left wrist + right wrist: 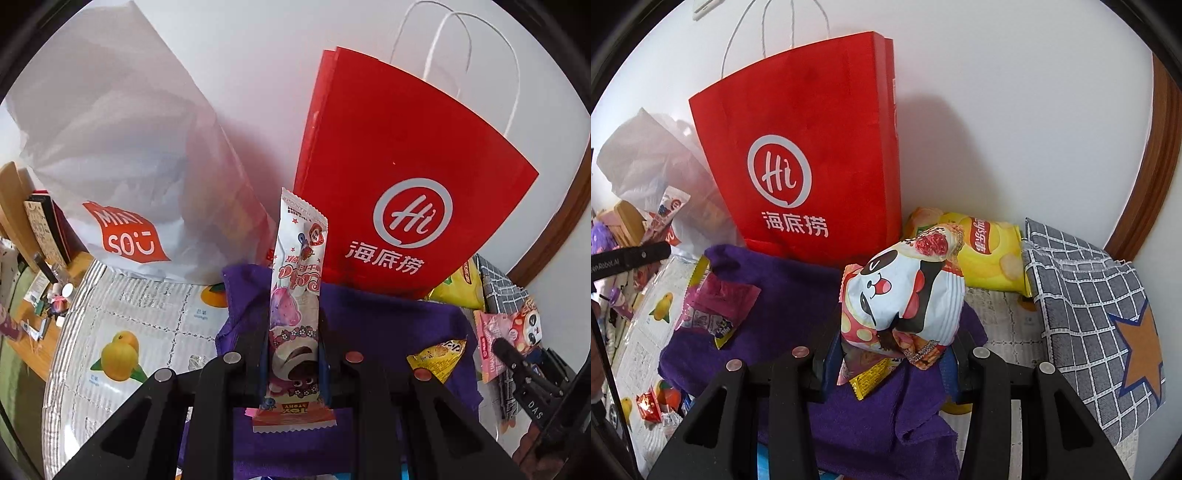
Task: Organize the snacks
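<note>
My left gripper (293,332) is shut on a long pink-and-white snack bar (295,258), which stands upright between its fingers. The bar rises in front of the gap between a white plastic bag (122,147) and a red paper bag (399,166). My right gripper (892,343) is shut on a puffy panda-face snack bag (905,288), held above a purple cloth (783,295), right of the red paper bag (812,147). In the left wrist view the panda-face bag (513,328) shows at the far right.
A yellow chips bag (990,254) lies against the wall behind the panda bag. A grey checked cloth with an orange star (1089,295) lies to the right. A pink-purple packet (716,302) rests on the purple cloth. A small red packet (648,404) lies on the fruit-print tablecloth (129,332).
</note>
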{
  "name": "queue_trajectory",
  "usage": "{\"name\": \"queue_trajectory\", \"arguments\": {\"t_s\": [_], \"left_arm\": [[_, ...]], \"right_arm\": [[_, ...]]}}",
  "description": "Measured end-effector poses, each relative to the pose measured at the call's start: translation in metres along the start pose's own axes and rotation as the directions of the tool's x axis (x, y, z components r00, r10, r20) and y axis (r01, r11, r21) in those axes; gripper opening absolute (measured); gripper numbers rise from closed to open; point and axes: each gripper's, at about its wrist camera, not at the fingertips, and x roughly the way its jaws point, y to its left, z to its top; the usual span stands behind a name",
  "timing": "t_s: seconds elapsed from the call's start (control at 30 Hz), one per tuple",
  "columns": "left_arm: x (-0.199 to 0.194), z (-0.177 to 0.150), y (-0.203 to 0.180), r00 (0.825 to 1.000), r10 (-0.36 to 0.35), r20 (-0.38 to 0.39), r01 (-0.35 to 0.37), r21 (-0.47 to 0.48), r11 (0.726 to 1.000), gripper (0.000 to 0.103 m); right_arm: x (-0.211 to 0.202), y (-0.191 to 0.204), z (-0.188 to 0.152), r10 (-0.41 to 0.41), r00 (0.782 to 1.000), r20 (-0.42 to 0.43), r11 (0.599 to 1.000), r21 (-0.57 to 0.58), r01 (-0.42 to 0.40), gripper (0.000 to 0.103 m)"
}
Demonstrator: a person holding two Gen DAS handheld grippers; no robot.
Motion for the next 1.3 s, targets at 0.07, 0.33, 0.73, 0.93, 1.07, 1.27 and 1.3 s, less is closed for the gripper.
{"name": "queue_trajectory", "arguments": {"t_s": [0.07,0.33,0.73,0.93,1.07,1.27,1.3], "left_arm": [[0.0,0.0,0.0,1.0,-0.002,-0.002,0.002,-0.001,1.0,0.02],[-0.001,0.0,-0.001,1.0,-0.004,-0.002,0.004,0.002,1.0,0.02],[0.002,-0.002,-0.009,1.0,-0.006,-0.011,0.006,0.031,1.0,0.02],[0.003,-0.004,-0.012,1.0,-0.005,-0.016,0.006,0.043,0.999,0.02],[0.004,-0.004,-0.012,1.0,-0.005,-0.022,0.006,0.044,0.999,0.02],[0.004,-0.004,-0.012,1.0,-0.005,-0.023,0.006,0.04,0.999,0.02],[0.005,-0.004,-0.012,1.0,-0.004,-0.025,0.005,0.041,0.999,0.02]], "right_arm": [[0.0,0.002,0.0,0.0,1.0,0.001,1.0,-0.007,0.0,0.044],[0.001,0.009,0.0,0.0,1.0,-0.01,0.999,-0.044,0.0,0.045],[0.011,0.014,-0.003,-0.007,0.998,-0.058,0.998,-0.069,0.003,0.045],[0.013,0.014,-0.003,-0.005,0.998,-0.069,0.997,-0.077,0.0,0.045],[0.016,0.013,-0.004,-0.021,0.996,-0.083,0.997,-0.075,0.014,0.045],[0.017,0.013,-0.004,-0.027,0.996,-0.086,0.997,-0.077,0.021,0.045],[0.017,0.014,-0.004,-0.027,0.996,-0.086,0.997,-0.078,0.021,0.045]]}}
